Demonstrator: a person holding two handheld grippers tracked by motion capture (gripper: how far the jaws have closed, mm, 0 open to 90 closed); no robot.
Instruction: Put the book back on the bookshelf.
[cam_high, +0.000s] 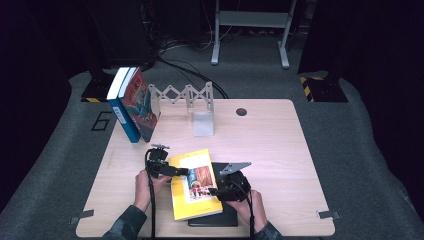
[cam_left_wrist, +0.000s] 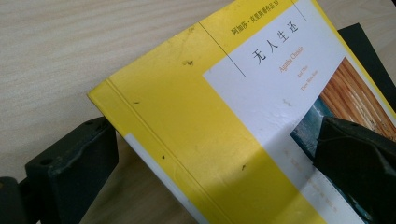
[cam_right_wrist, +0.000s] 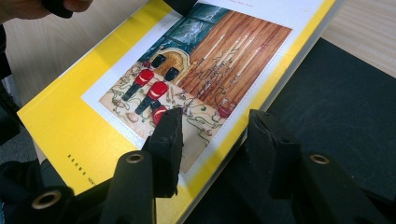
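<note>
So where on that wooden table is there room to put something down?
The right half, from the round cable hole to the table's right edge, is bare. So is the front-left corner. The yellow paperback book, both grippers and the leaning upright books crowd the rest.

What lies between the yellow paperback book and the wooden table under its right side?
A flat black book lies there, under the yellow book, in the right gripper view.
</note>
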